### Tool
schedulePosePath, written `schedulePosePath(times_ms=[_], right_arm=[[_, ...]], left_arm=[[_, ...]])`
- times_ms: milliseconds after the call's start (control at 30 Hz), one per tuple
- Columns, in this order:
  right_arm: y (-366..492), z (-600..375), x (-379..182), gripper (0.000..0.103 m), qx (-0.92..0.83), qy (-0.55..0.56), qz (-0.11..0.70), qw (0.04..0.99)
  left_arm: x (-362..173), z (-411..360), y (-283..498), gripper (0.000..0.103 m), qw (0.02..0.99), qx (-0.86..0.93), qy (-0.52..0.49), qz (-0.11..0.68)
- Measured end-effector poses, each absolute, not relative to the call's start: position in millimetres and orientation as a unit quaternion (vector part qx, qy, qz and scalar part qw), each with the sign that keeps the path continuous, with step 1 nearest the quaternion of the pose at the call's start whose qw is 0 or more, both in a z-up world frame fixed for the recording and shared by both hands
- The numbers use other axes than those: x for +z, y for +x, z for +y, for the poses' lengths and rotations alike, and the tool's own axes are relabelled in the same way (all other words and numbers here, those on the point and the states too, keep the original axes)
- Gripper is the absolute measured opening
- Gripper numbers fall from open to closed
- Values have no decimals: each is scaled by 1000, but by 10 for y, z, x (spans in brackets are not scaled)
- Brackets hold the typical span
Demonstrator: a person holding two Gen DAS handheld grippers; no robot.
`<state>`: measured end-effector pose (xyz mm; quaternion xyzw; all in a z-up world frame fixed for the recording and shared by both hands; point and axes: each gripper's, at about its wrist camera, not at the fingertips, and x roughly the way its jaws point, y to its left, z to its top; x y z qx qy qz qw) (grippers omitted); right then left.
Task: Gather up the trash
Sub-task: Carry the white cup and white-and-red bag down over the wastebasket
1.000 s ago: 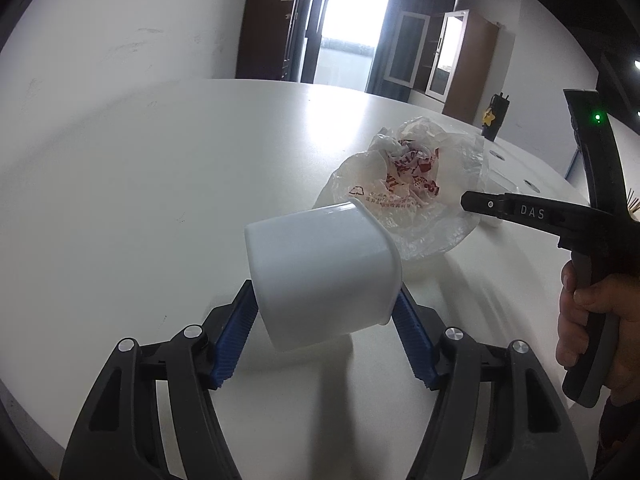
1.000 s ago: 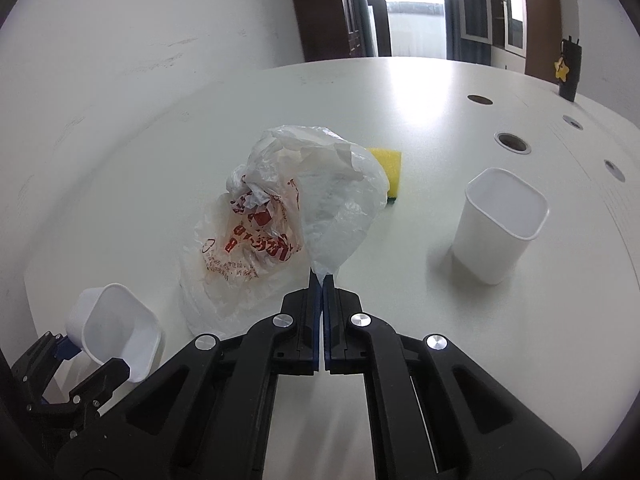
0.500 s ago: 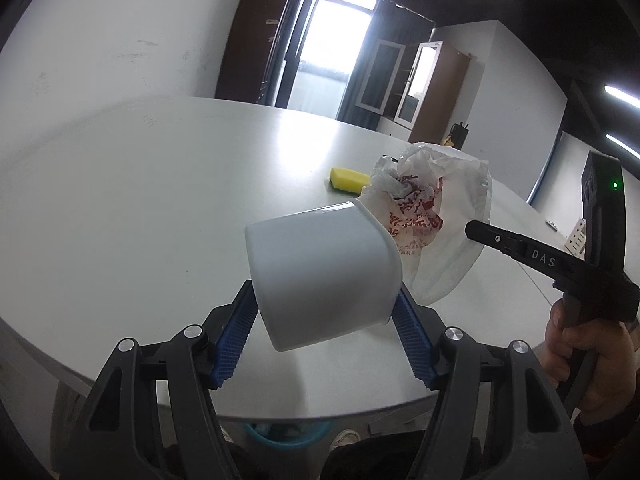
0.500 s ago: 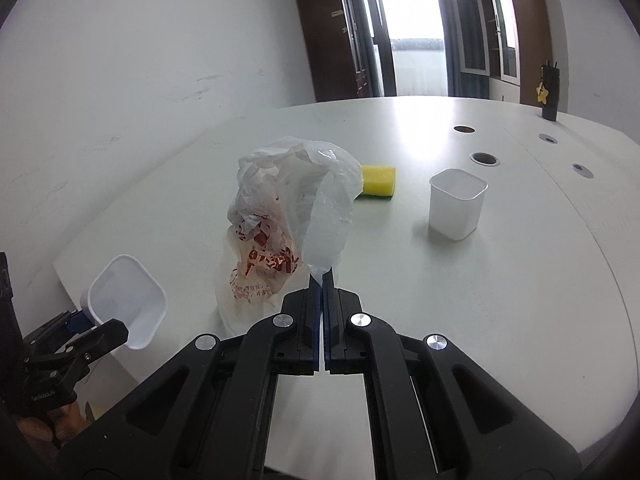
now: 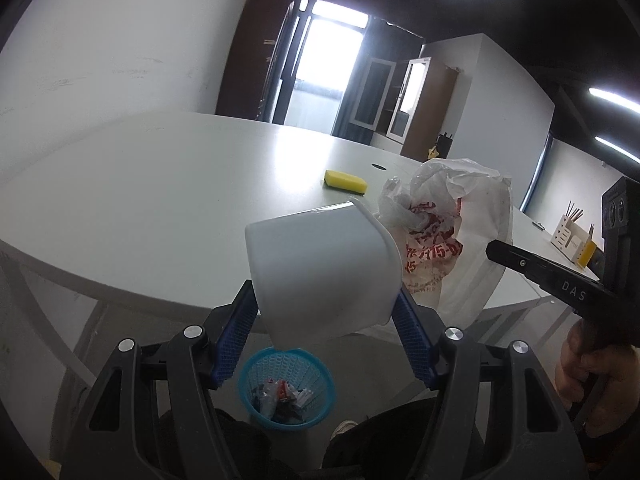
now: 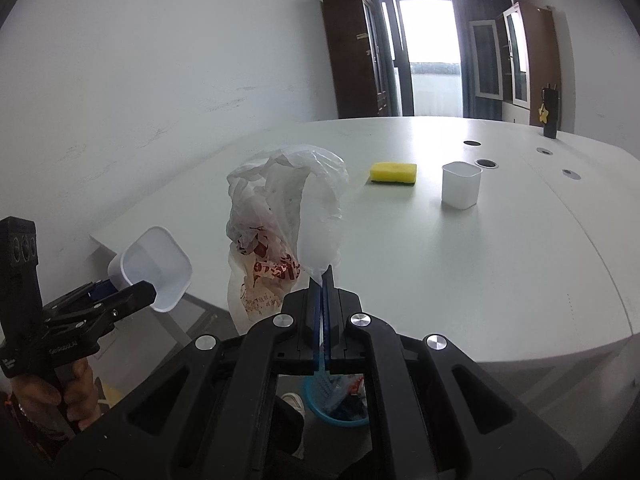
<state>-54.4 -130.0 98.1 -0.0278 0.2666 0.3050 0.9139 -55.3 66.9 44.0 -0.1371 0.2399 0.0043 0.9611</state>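
Two grippers clenched, left (image 5: 324,316) on white cup (image 5: 320,268), right (image 6: 322,280) on plastic bag (image 6: 280,216), blue bin (image 5: 286,388) below, sponge (image 6: 393,172) on table (image 6: 480,260)

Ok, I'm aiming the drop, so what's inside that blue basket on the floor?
The blue basket holds crumpled wrappers and scraps, some white and red. The white cup in the left gripper hangs just above it. The bottom layer is covered, so deeper contents can't be seen.

White plastic cup (image 5: 320,268) tilted in midair, crumpled red-printed plastic bag (image 6: 280,232) hanging beside
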Motion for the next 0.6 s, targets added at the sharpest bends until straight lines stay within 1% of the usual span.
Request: schedulePosePath(times_ms=[333,600], right_arm=[[-947,-1443,458,0,296,-45,317,900],[-891,-1438,-53,0,283,-48,357,889]], left_arm=[[164,424,-719,66,955,-18,-121,271],[-250,303,-687,66,940,-27,-118,318]])
